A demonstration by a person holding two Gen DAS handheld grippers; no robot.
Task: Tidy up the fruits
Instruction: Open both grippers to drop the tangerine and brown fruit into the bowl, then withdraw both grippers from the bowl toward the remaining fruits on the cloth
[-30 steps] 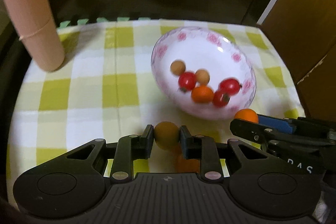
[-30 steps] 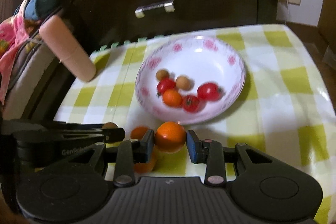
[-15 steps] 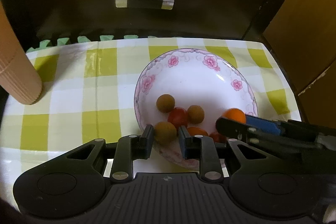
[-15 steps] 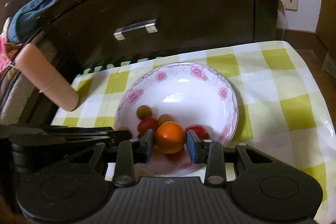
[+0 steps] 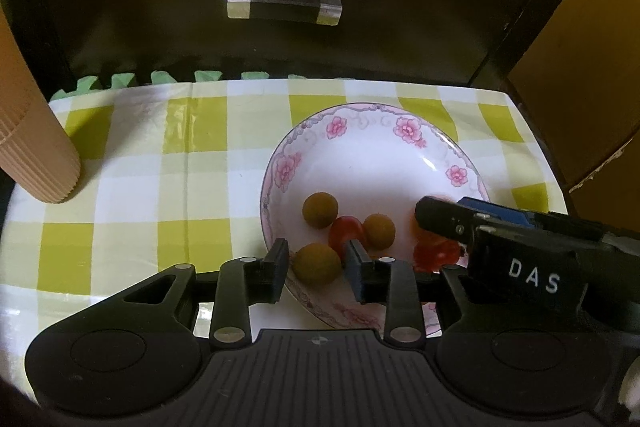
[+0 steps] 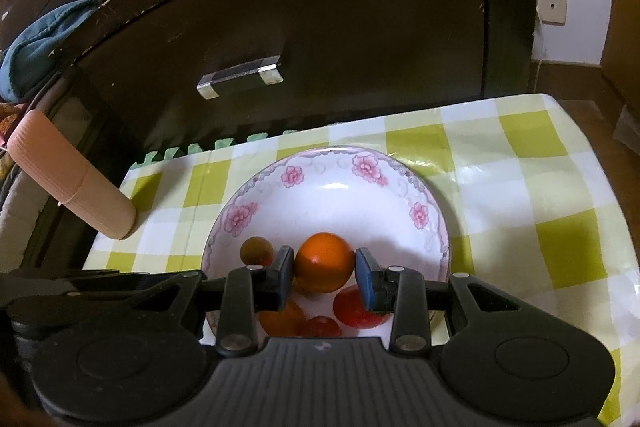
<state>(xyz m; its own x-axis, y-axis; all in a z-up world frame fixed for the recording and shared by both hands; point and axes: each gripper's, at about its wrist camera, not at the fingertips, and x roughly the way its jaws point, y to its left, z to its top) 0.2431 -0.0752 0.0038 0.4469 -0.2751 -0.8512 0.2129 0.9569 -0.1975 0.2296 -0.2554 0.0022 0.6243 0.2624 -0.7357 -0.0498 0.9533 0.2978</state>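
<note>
A white bowl with pink flowers stands on the checked cloth. It holds brown round fruits, red cherry tomatoes and a small orange fruit. My left gripper hangs over the bowl's near rim. Its jaws are opening, and a brown fruit sits between them with a thin gap on each side. My right gripper is shut on an orange, held above the fruits inside the bowl. Its black body crosses the right of the left wrist view and hides part of the bowl.
A pink ribbed cylinder stands at the cloth's left edge. Behind the table is a dark cabinet with a drawer handle. A wooden panel stands to the right. Bare yellow-green checked cloth lies right of the bowl.
Both grippers have come forward from the cloth in front of the bowl to over it, each with its fruit. The left jaws have parted from the brown fruit.
</note>
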